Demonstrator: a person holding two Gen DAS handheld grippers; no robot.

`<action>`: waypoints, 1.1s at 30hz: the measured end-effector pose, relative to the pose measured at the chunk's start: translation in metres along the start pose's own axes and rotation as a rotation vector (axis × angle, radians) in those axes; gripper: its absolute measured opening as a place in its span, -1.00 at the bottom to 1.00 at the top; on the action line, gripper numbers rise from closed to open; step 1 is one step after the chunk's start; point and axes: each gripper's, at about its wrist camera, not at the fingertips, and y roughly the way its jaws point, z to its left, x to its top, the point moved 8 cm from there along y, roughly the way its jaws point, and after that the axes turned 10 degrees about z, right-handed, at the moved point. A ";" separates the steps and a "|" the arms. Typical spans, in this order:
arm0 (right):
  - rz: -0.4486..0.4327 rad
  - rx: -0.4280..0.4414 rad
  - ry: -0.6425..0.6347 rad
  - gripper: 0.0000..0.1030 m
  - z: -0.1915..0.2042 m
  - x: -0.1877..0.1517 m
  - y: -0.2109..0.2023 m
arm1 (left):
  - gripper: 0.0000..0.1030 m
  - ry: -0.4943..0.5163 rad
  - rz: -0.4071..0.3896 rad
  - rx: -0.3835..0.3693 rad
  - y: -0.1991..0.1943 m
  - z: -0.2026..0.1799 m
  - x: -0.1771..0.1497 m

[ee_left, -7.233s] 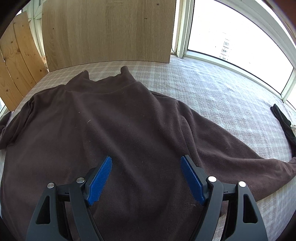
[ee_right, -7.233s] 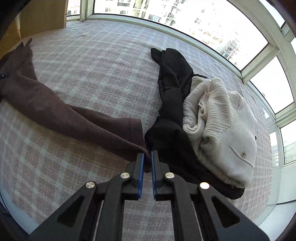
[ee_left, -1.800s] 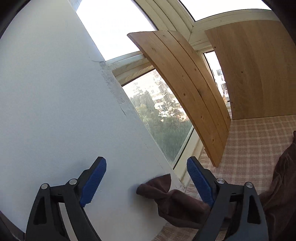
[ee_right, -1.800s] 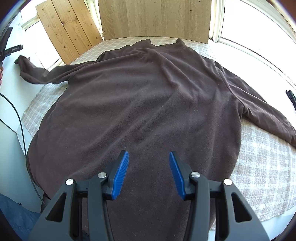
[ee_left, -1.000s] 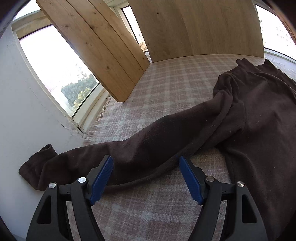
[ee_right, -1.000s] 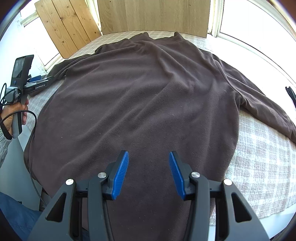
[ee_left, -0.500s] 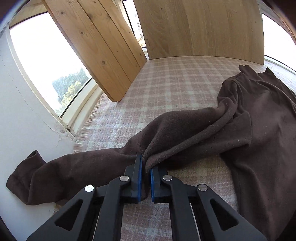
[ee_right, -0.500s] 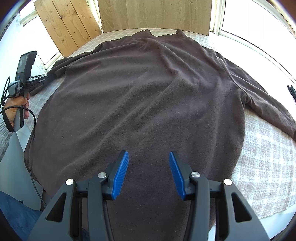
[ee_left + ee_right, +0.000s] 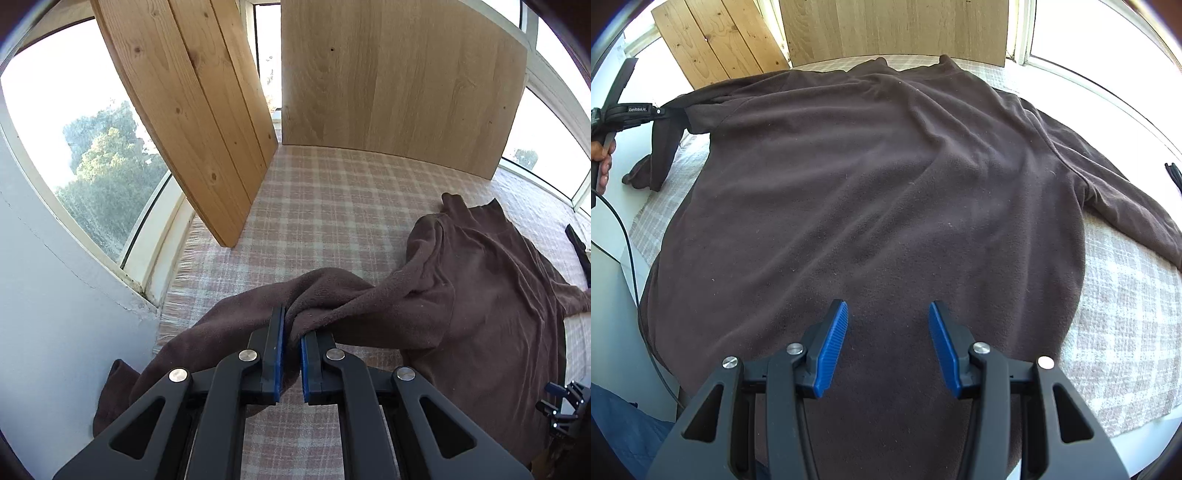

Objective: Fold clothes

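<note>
A dark brown fleece sweater [image 9: 886, 184] lies spread flat on the plaid-covered table [image 9: 332, 206], collar toward the far wooden boards. My left gripper [image 9: 291, 321] is shut on the middle of its left sleeve [image 9: 332, 291], which is raised off the cloth in a bunched fold. The cuff [image 9: 114, 387] hangs down by the white wall. In the right wrist view that gripper [image 9: 670, 112] shows at the far left, gripped by a hand [image 9: 602, 158]. My right gripper [image 9: 888, 325] hovers open over the sweater's lower hem area, nothing between its blue pads [image 9: 831, 347].
Two wooden boards [image 9: 192, 122] [image 9: 399, 81] lean against the windows at the back. A white wall [image 9: 55, 332] borders the table's left edge. A black garment [image 9: 578, 247] lies at the far right. A black cable [image 9: 628, 236] trails off the left side.
My left gripper went from open around the sleeve to shut on it, then lifted it upward and toward the sweater's body. The right gripper stayed put.
</note>
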 end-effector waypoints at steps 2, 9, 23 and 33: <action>-0.003 0.004 0.001 -0.12 0.001 0.002 0.000 | -0.73 -0.044 0.015 0.050 0.009 0.019 0.011; -0.008 -0.003 0.005 -0.12 0.002 0.002 -0.001 | -0.52 -0.084 0.117 0.233 0.074 0.051 0.020; -0.002 -0.070 0.002 -0.07 -0.011 -0.019 -0.001 | 0.48 0.048 0.112 0.544 0.109 0.065 0.021; -0.023 -0.096 0.087 -0.02 -0.019 -0.018 -0.009 | 0.61 -0.012 -0.022 0.572 0.044 0.066 0.008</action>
